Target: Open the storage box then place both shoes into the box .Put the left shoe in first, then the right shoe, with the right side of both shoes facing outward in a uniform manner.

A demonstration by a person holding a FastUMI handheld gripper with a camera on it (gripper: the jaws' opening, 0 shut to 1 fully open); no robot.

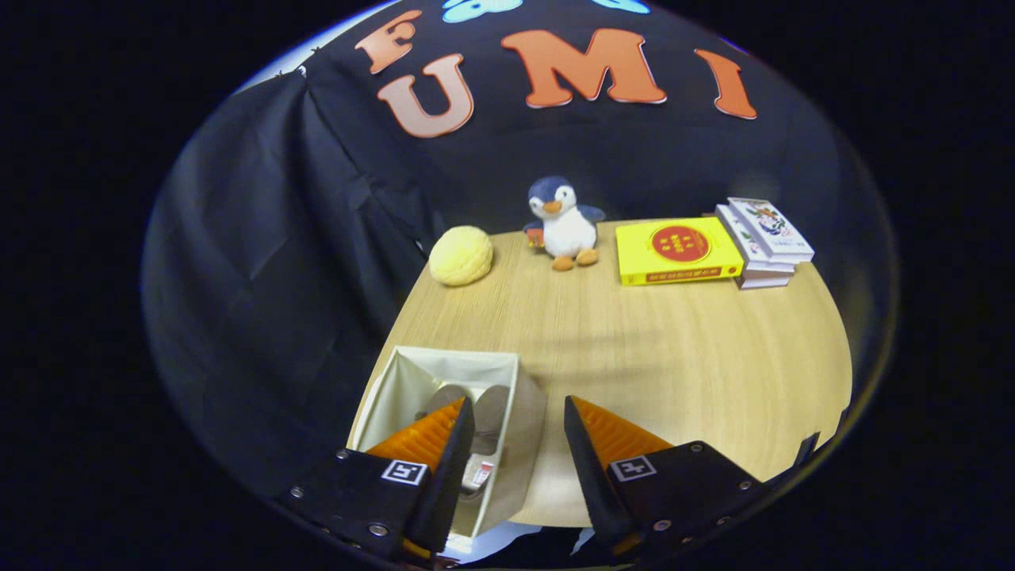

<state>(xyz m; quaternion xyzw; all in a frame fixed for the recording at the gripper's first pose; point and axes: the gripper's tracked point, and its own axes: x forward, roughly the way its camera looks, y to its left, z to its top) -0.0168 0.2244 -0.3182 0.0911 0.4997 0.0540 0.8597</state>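
Now the tool (519,420) hangs with fingers apart over the storage box (523,428), 2 shoes (485,420) inside.

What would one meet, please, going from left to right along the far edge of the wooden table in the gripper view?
Round yellow plush ball → blue-and-white penguin soft toy → flat yellow box with a red circle → small stack of white books. The gripper hangs open, near the storage box.

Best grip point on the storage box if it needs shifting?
Take the storage box by its near-right wall's top rim, coming from above. It is open-topped with thin upright walls, shoes inside. The open gripper already has that wall between its fingers, so one finger goes inside.
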